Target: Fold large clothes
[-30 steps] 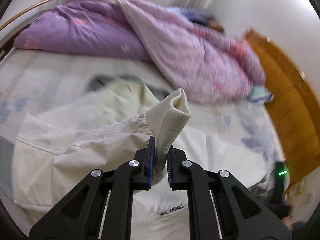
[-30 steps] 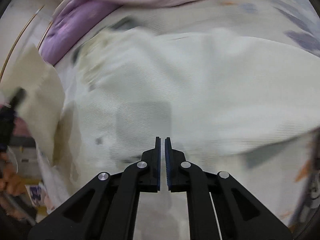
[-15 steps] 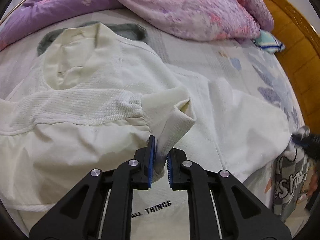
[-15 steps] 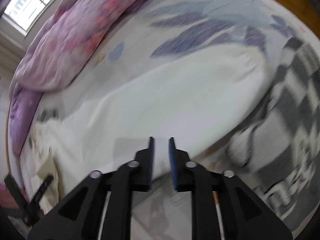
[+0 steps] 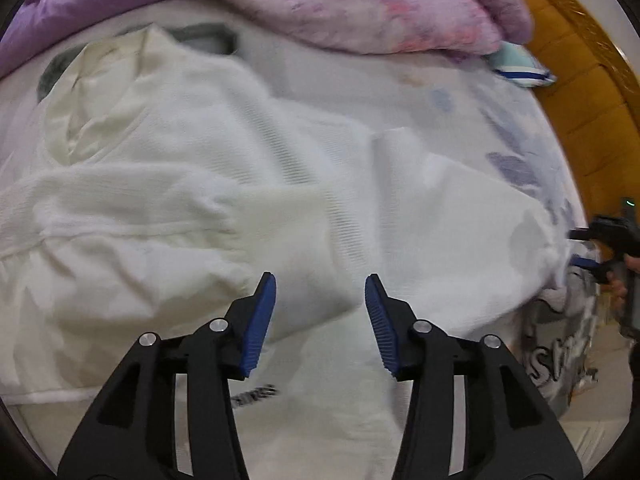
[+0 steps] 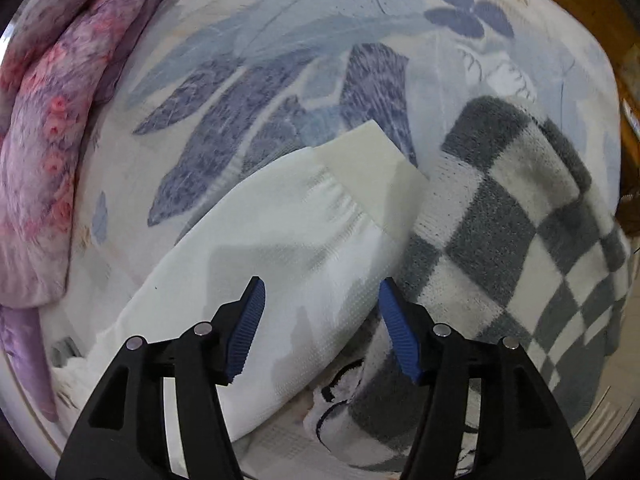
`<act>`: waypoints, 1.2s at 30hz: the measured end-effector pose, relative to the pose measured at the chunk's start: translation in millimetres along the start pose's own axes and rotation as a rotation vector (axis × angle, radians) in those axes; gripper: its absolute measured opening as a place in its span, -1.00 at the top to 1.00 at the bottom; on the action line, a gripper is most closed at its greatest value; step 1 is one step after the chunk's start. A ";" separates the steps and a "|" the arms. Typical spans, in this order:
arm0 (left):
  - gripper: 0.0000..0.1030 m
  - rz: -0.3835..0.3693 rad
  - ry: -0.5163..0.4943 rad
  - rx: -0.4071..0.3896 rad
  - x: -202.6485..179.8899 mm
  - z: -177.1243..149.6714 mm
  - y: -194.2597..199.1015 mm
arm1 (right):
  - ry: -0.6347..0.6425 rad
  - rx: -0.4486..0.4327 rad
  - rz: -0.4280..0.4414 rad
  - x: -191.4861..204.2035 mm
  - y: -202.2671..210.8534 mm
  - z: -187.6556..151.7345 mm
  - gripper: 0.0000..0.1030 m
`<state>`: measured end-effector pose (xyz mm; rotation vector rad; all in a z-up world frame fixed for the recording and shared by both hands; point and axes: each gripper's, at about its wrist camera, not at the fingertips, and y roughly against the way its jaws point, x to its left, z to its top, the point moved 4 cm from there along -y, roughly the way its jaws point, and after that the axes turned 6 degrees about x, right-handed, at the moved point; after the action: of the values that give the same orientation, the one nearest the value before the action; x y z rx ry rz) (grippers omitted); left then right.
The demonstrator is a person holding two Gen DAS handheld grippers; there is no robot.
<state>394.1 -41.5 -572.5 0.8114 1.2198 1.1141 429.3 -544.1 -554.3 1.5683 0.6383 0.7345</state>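
A large cream-white sweatshirt [image 5: 192, 208] lies spread on the bed. Its left sleeve is folded across the body, the ribbed cuff [image 5: 296, 240] resting just ahead of my left gripper [image 5: 320, 316], which is open and empty above it. In the right wrist view the other sleeve [image 6: 280, 256] lies stretched out, its cuff [image 6: 376, 168] touching a checked cloth. My right gripper [image 6: 320, 332] is open and empty over that sleeve. The right gripper also shows at the left wrist view's right edge [image 5: 600, 248].
A purple-pink quilt [image 5: 352, 4] is heaped at the bed's far side and shows in the right wrist view [image 6: 44, 140]. A grey-and-white checked garment [image 6: 520, 216] lies beside the sleeve. A wooden bed frame [image 5: 592, 92] borders the right. The floral sheet [image 6: 280, 52] covers the mattress.
My left gripper has opened and let go of the cuff, which now lies flat on the sweatshirt. My right gripper has opened wide and moved over the other sleeve.
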 end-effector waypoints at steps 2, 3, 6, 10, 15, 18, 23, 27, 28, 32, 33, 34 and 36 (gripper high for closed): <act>0.05 -0.007 -0.028 -0.002 -10.4 1.3 1.6 | 0.012 0.045 -0.025 1.1 -13.4 5.7 -0.10; 0.01 -0.019 -0.028 -0.002 -13.8 3.0 0.8 | 0.004 0.064 -0.034 -0.1 -19.0 8.3 -0.10; -0.03 -0.001 -0.023 0.036 -17.9 5.7 -13.7 | -0.086 0.119 -0.055 -14.1 -40.4 18.2 -0.10; -0.03 0.054 -0.042 0.130 -19.6 -0.6 -45.8 | -0.150 0.143 -0.047 -23.3 -56.1 23.7 -0.10; -0.11 0.085 -0.082 0.141 -25.3 -4.0 -61.1 | -0.135 0.066 -0.052 -23.9 -59.4 21.2 0.08; -0.11 0.076 -0.086 0.146 -27.3 -0.8 -59.8 | -0.106 -0.054 -0.083 -27.0 -44.4 10.2 0.77; -0.12 -0.035 -0.026 0.070 -20.9 5.6 -22.6 | -0.047 -0.199 -0.044 -24.4 -7.0 -13.3 0.91; -0.25 -0.053 0.051 -0.058 3.1 9.8 21.5 | 0.025 -0.334 0.018 7.0 39.8 -36.8 0.92; -0.25 -0.047 0.076 -0.078 13.4 10.2 26.1 | 0.051 -0.378 0.049 18.6 53.1 -47.1 0.93; -0.25 0.029 0.131 0.026 44.3 8.6 2.4 | 0.196 -0.504 0.117 79.7 95.8 -83.3 0.93; -0.25 0.067 0.135 0.084 50.2 6.2 -14.6 | 0.250 -0.528 0.141 101.8 106.9 -98.9 0.93; -0.25 0.065 0.139 0.114 52.6 3.8 -27.0 | 0.286 -0.539 0.162 117.2 111.9 -109.1 0.93; -0.21 0.032 0.152 0.158 60.6 0.7 -36.8 | 0.356 -0.549 0.213 148.8 120.5 -131.6 0.93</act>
<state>401.4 5.7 -624.9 0.8810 1.4407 1.1320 424.0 -361.3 -410.9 1.0122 0.4711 1.2488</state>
